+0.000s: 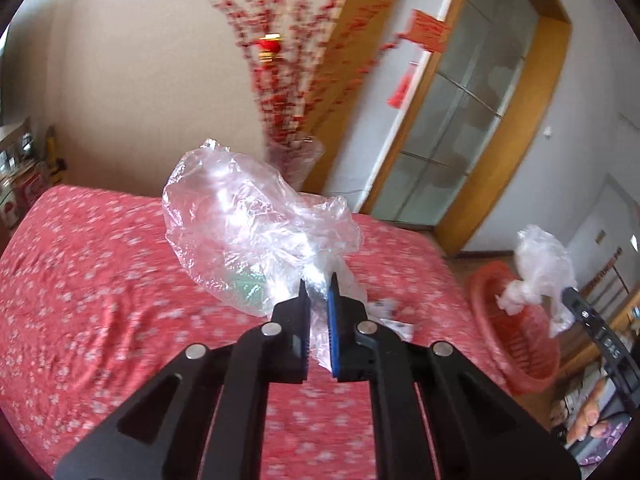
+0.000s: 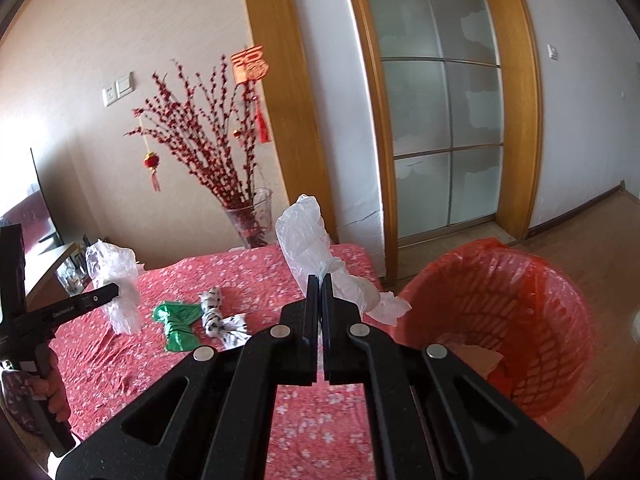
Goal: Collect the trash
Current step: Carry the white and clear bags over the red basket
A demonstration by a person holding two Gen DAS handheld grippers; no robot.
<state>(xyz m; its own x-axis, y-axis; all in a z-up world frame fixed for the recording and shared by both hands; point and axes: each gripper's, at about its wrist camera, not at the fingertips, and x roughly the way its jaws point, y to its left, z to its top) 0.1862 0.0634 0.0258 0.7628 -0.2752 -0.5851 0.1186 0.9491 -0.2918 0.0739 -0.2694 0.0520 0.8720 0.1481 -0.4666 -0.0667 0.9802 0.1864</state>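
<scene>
We've got both claws clamped on trash, the left claw [image 1: 318, 286] pinching a clear plastic bag [image 1: 240, 224] lifted above the tabletop [image 1: 80, 280], the right claw [image 2: 319, 280] gripping a white bag [image 2: 308, 240] near the right edge, ready for the red bin [image 2: 500, 320].

The tabletop [image 2: 304, 412] wears a red cloth with small white flowers; a crumpled green wrapper [image 2: 178, 322] lies on it, touching a white wrapper with black spots [image 2: 220, 320]; a glass vase [image 2: 250, 216] stands at the far edge.
</scene>
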